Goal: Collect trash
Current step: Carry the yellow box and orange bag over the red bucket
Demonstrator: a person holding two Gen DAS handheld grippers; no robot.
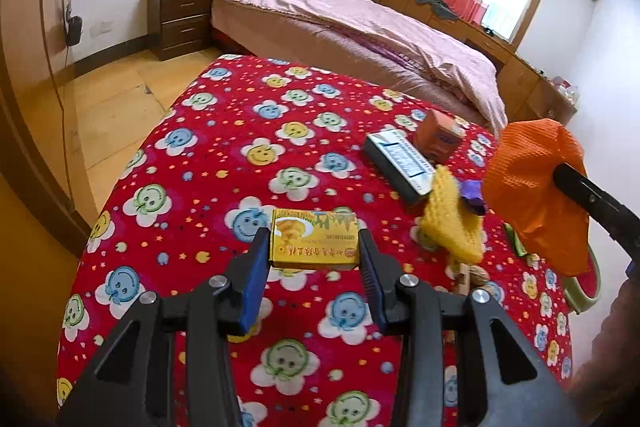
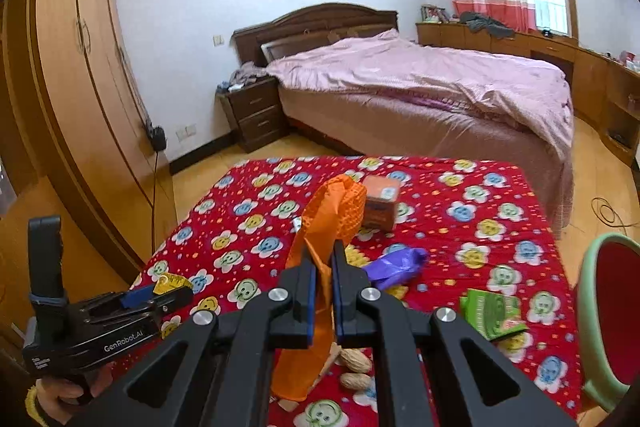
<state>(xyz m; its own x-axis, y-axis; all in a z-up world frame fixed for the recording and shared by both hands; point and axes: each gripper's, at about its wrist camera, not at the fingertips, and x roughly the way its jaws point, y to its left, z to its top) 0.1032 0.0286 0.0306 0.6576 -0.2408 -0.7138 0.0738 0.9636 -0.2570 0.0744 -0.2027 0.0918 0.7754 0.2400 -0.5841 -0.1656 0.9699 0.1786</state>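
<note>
Over the red flowered cloth (image 2: 460, 187), the right gripper (image 2: 323, 267) pinches the orange bag (image 2: 332, 211) hanging beneath it, the left gripper (image 1: 314, 247) clamps the yellow box (image 1: 314, 241); probably raise the bag clear before moving.

**Layout on the counter**

Spread over the red flower-print cloth counter (image 1: 240, 155): small yellow cardboard box (image 1: 314, 239) between the fingers of the left tool (image 1: 314, 259); farther right, flat white-and-grey carton (image 1: 396, 159), with square orange box (image 1: 438, 139) just behind it. Yellow knitted cloth (image 1: 454, 223) before the carton, purple plastic bag (image 2: 396, 267) beside it. Orange mesh cloth (image 2: 320, 227) hanging from the right tool (image 2: 322, 259), above peanuts (image 2: 356, 367). Green packet (image 2: 494, 313) at right. Pink-covered bed (image 2: 420, 83) behind the counter.
</note>
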